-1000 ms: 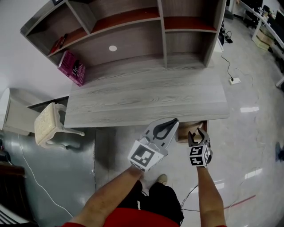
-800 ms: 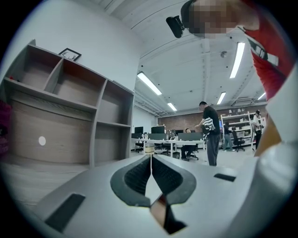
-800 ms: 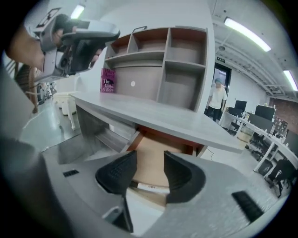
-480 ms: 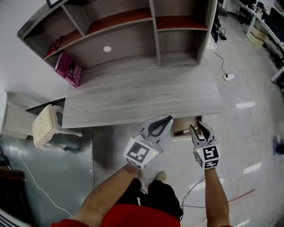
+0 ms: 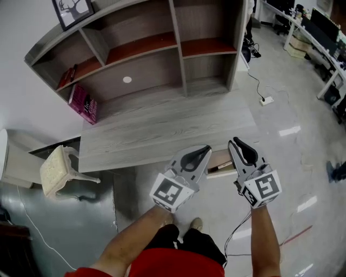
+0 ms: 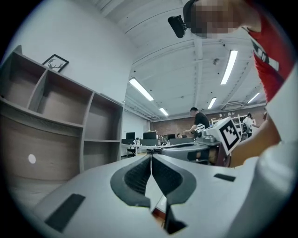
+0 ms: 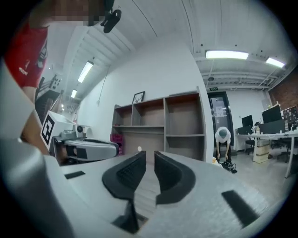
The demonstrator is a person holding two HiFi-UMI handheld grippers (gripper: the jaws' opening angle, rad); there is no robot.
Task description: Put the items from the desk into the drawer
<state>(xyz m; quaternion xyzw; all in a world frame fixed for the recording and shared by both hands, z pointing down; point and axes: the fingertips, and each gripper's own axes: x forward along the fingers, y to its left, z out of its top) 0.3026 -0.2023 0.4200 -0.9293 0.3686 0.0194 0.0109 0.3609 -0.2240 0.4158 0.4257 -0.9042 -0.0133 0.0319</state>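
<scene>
The grey wooden desk [image 5: 162, 130] with its shelf unit lies below me. A pink book [image 5: 85, 101] leans at the desk's back left, also in the right gripper view [image 7: 115, 138]. Under the desk's front edge a wooden drawer [image 5: 219, 161] sticks out a little. My left gripper [image 5: 202, 153] hangs in front of the desk edge, jaws pressed together and empty [image 6: 151, 160]. My right gripper [image 5: 238, 146] is beside it, above the drawer, with only a thin slit between its jaws and nothing held [image 7: 150, 158].
A cream chair [image 5: 57, 167] stands left of the desk. A framed picture [image 5: 73, 11] tops the shelves, and red items [image 5: 66, 77] lie on the left shelf. A power strip [image 5: 265, 100] and cable cross the floor at the right. People work in the background [image 7: 222, 142].
My right gripper has lifted away from the drawer front and its jaws have closed. Both grippers have risen a little, and the view has tilted up over the shelves.
</scene>
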